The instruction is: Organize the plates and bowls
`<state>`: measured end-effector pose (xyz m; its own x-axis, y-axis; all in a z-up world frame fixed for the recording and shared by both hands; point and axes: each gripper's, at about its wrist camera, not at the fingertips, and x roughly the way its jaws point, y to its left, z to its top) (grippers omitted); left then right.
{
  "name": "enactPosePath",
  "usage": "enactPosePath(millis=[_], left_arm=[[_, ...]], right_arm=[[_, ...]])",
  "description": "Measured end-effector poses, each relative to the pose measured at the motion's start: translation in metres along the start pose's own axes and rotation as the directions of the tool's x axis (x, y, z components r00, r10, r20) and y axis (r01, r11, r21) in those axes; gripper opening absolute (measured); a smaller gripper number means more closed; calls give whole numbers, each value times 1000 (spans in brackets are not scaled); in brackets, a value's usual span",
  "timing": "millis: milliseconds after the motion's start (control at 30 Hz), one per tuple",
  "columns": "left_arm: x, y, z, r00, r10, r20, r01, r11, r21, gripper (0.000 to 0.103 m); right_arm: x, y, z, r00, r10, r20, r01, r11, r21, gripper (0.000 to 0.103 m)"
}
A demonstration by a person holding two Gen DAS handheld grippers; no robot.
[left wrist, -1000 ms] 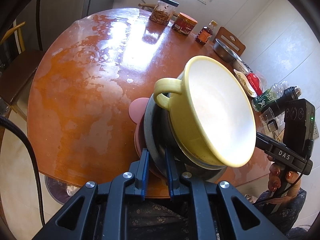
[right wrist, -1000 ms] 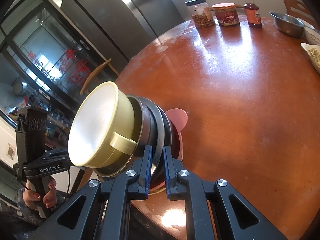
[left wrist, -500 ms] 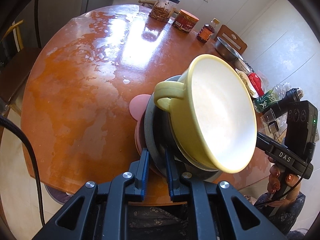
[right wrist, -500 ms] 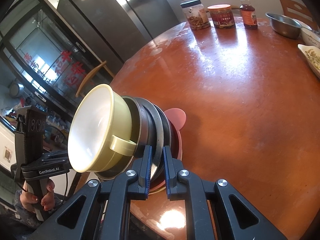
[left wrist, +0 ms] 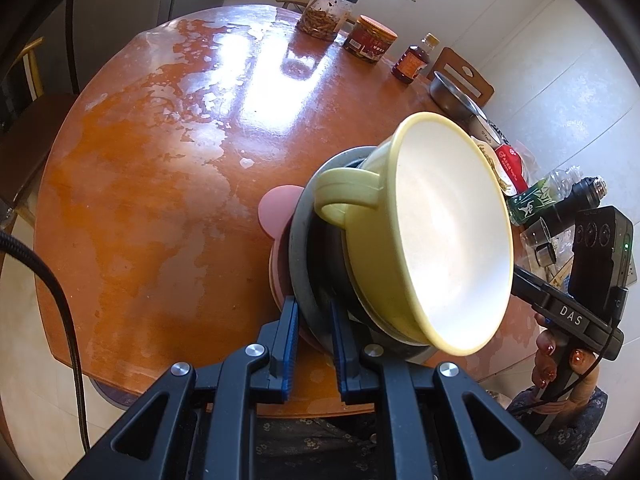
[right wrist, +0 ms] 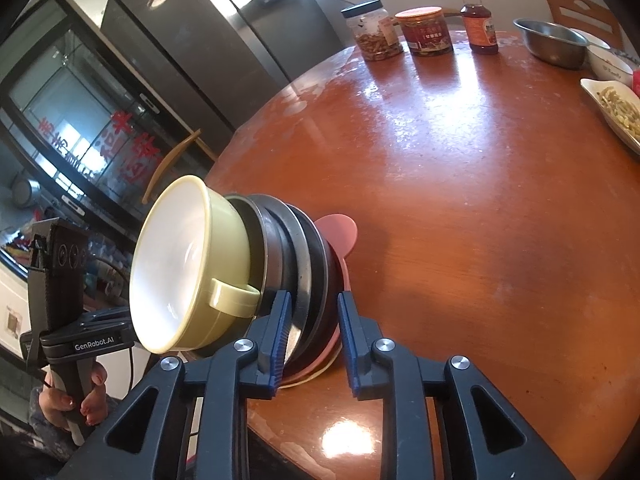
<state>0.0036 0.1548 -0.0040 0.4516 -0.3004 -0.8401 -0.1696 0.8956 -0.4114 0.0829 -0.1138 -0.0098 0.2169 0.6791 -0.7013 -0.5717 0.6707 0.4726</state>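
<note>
My left gripper is black, with blue ribbed pads and silver screws at its joints; a black braided cable trails off beside it. My right gripper is built the same. One handle reads "DAS", the other "GenRobot.AI", each carrying a black box with three round lenses. My nails are painted red; my sleeves are dark and floral.

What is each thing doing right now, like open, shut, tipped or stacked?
yellow bowl, empty, tipped, nested on the dark plates
dark plates, stacked, tilted, on the pink plate
pink plate, bottom of the stack
left gripper, shut on the dark plates
right gripper, jaws have just been opening, plates between them ungripped
clear jar, lid on
red jar, lid on
sauce bottle, capped, upright
metal bowl, upright
</note>
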Motion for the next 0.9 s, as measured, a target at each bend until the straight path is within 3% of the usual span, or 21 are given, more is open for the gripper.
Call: enactPosePath(millis=[300, 533, 900], left_arm=[[0, 1, 0, 1000, -4, -4, 4, 1000, -3, 15], [-1, 1, -1, 1000, 0, -1, 0, 1000, 2, 17], [-13, 1, -6, 1000, 11, 21, -11, 1000, 15, 22]], right_arm=[[-6, -2, 0, 1000, 3, 18, -3, 1000, 3, 33], [-11, -5, 0, 999, -11, 34, 10, 1000, 18, 49], [-16, -9, -2, 998, -37, 46, 35, 999, 29, 52]])
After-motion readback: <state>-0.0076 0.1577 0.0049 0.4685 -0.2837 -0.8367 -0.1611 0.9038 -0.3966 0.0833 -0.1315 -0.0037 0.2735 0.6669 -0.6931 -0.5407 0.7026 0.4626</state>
